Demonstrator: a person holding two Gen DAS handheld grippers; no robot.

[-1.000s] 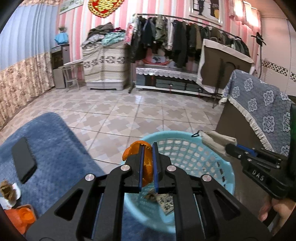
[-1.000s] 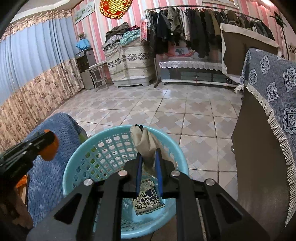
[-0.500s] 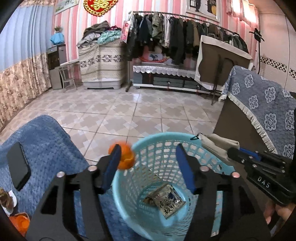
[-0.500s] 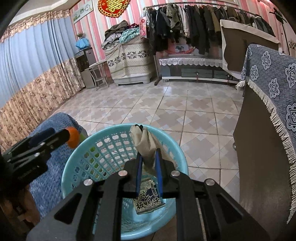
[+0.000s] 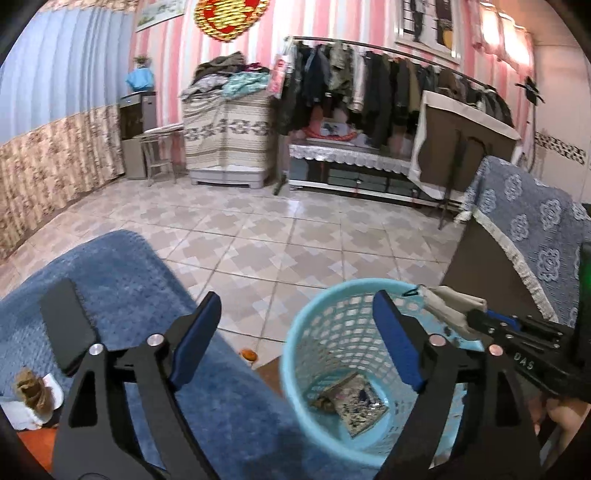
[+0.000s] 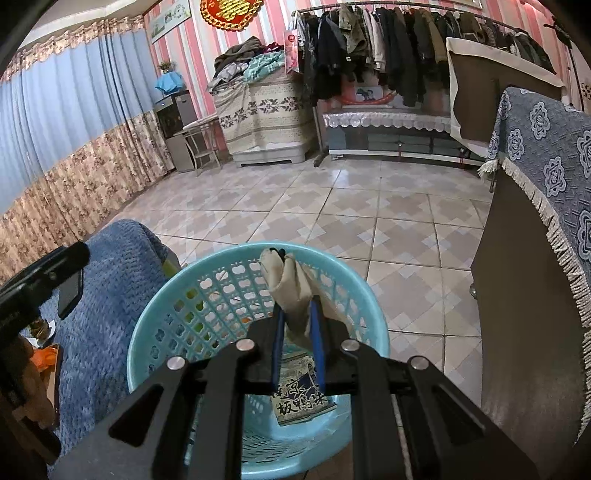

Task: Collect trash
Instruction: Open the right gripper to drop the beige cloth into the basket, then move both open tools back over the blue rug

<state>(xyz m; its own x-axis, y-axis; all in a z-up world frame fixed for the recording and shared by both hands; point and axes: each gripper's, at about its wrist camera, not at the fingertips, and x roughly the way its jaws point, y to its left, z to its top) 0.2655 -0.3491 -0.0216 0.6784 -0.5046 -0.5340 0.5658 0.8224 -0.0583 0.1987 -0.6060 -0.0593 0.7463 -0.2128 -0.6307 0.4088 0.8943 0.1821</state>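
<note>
Above the round light-blue plastic basket (image 5: 332,332), the left gripper (image 5: 295,325) has just been opening wide with nothing inside, while the right gripper (image 6: 297,321) pinches a beige cloth (image 6: 288,288).

Cluttered bedroom, pink-striped walls, patterned tile floor.
Seen from the left wrist: clothes rack (image 5: 388,77) at 1 o'clock over a low cabinet (image 5: 351,173); covered chest (image 5: 227,142) piled with clothes at 12; blue curtain (image 5: 55,92) with floral lower band at 10; red wall ornament (image 5: 225,16) high at 12; patterned blue cloth (image 5: 532,221) over furniture at 3; tiles (image 5: 266,236) shining under indoor light.
</note>
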